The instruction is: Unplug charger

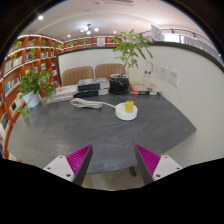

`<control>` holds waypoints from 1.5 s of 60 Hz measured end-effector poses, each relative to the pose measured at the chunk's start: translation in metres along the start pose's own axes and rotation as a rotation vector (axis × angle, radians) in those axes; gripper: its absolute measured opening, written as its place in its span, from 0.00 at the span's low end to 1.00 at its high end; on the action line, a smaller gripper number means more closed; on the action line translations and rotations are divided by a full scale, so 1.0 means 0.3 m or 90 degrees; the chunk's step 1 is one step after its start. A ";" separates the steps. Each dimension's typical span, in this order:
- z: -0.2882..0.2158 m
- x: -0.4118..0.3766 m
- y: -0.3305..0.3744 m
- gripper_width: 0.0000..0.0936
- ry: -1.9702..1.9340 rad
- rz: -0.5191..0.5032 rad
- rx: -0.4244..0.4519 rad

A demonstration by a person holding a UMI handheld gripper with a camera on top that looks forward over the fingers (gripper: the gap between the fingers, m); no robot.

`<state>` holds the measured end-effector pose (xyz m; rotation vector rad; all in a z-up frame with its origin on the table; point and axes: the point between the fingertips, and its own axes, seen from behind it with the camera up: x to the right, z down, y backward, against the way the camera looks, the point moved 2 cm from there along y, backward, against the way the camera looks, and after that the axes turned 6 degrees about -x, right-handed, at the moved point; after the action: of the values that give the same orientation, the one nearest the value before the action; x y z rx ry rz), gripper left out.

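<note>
My gripper [112,160] is open and empty, its two magenta pads [78,158] wide apart over the near edge of a grey table [70,128]. Well beyond the fingers, near the middle of the table, sits a round white socket unit [126,112] with a yellow charger [129,104] standing upright in its top. A white cable [90,103] runs from it to the left across the table. Nothing is between the fingers.
A large potted plant [124,60] in a dark pot stands at the table's far side, near a white wall. A smaller plant in a white pot [33,88] is at the left. Black boxes [88,89] lie beyond the cable. Bookshelves [30,55] line the left wall.
</note>
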<state>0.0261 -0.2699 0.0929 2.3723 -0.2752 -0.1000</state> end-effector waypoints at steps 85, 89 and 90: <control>-1.079 0.713 -0.498 0.06 0.005 -0.111 0.187; -0.933 0.746 -0.631 0.06 0.002 -0.109 0.121; -0.897 0.755 -0.666 0.06 0.001 -0.109 0.105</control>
<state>0.3210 0.0003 0.1532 2.5568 -0.0815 -0.1617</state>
